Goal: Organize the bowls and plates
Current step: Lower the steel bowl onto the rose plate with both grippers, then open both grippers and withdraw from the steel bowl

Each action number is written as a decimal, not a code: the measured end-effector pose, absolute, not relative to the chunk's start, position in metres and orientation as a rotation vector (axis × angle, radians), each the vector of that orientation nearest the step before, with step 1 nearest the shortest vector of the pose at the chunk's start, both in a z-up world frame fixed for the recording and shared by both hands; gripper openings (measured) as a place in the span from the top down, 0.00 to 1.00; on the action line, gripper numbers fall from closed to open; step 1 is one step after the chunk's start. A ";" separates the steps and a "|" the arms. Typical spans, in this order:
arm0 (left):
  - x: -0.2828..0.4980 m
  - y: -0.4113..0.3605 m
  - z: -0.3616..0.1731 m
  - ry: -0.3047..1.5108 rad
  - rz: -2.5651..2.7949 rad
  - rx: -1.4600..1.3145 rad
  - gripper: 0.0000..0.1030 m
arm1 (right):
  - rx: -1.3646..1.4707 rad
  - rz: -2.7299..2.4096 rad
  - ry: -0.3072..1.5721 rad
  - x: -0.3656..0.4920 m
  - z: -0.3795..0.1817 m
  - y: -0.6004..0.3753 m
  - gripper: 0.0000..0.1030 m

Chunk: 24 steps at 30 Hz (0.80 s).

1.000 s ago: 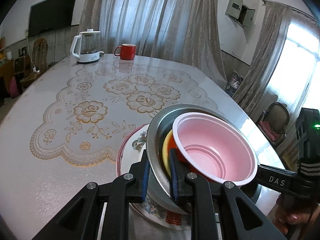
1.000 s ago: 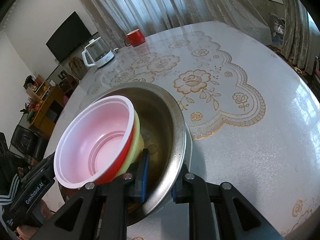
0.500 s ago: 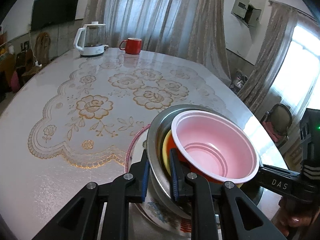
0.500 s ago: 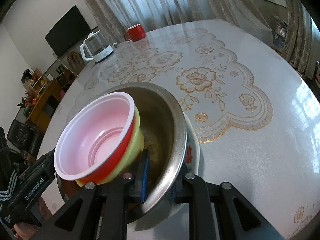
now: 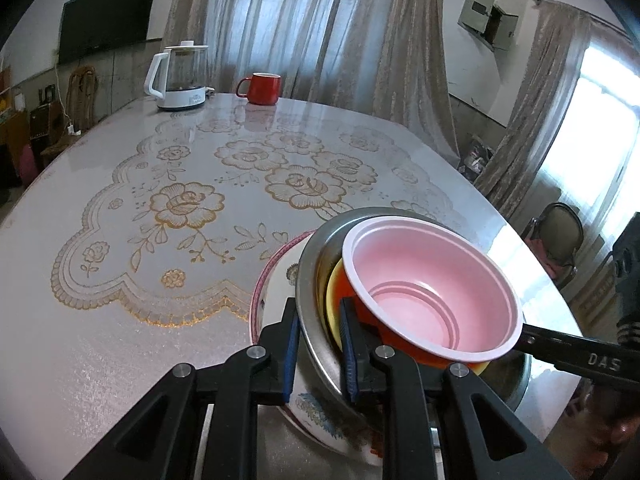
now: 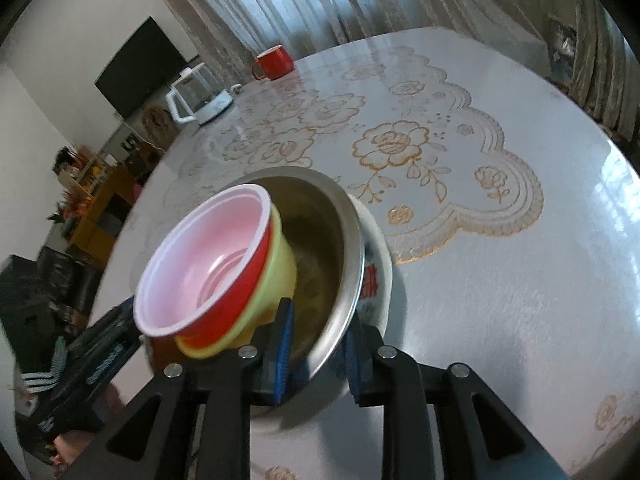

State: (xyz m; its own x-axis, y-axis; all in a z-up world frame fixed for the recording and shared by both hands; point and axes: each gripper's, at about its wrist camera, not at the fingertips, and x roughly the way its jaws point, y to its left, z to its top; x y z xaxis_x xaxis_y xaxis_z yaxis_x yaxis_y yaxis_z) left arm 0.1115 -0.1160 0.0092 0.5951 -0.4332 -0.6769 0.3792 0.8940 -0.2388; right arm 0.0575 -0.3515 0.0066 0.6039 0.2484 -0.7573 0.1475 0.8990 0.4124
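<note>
Glossy floral table (image 5: 120,340), curtained room; both grippers' fingers (image 5: 291,356) clamped on steel bowl (image 6: 340,240) rim

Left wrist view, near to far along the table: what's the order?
Left tongs → steel bowl holding the nested pink-lined bowl, on the floral plate → red mug and kettle at the far edge.
</note>
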 end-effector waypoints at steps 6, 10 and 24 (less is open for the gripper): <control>0.112 -0.115 0.011 0.817 -0.473 -0.071 0.80 | 0.409 0.034 0.889 0.057 0.008 -0.348 0.83; 0.113 -0.114 0.011 0.818 -0.466 -0.069 0.80 | 0.373 0.011 0.880 0.066 0.008 -0.346 0.83; 0.090 -0.104 0.022 0.771 -0.415 -0.020 0.60 | 0.407 0.001 0.854 0.052 0.015 -0.345 0.73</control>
State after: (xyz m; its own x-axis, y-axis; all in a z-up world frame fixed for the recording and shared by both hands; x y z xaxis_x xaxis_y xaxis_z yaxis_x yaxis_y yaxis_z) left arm 0.0905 -0.1042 0.0224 0.6407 -0.3715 -0.6719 0.3568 0.9190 -0.1679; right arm 0.0524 -0.3451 0.0148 0.6617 0.1619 -0.7320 0.1607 0.9231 0.3494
